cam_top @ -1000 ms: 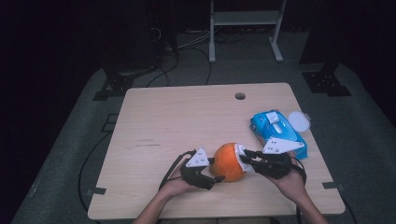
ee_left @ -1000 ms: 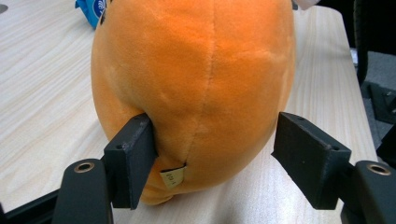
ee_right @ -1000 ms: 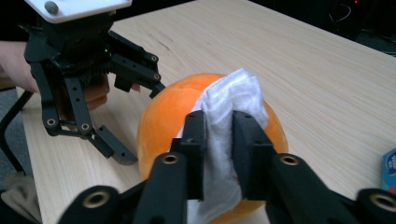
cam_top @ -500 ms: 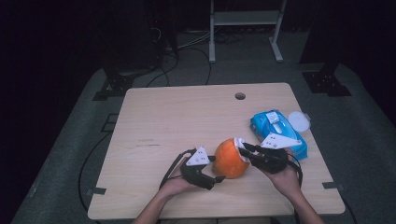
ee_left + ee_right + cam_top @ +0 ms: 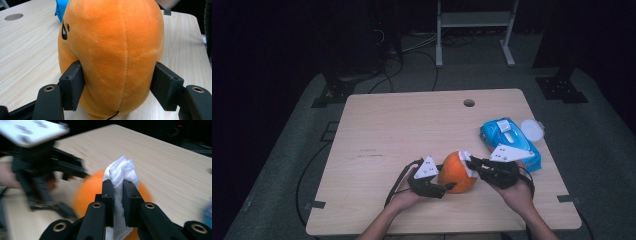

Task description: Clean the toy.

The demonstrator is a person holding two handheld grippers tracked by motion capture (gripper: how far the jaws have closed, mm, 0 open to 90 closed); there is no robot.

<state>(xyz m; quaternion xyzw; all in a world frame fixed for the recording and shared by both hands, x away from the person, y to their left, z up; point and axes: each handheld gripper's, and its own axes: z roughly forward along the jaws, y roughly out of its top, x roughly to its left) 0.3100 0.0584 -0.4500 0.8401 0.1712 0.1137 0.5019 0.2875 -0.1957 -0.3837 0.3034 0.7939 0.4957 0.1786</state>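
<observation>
An orange plush toy (image 5: 457,172) stands on the wooden table (image 5: 412,130) near its front edge. My left gripper (image 5: 446,182) comes at it from the left. Its jaws have just been closing, and in the left gripper view the pads (image 5: 72,85) press into the orange plush toy (image 5: 112,50) on both sides. My right gripper (image 5: 469,162) reaches in from the right. Its jaws have just closed tighter and are shut on a crumpled white wipe (image 5: 121,170), which lies against the top of the toy (image 5: 85,192).
A blue pack of wipes (image 5: 509,142) lies right of the toy, with a round white lid (image 5: 532,129) beside it at the table's right edge. A cable hole (image 5: 469,103) sits near the far edge. Dark floor, cables and a metal stand surround the table.
Both hands stay at the toy. The right gripper rocked slightly up and left half a second ago and is back where it was.
</observation>
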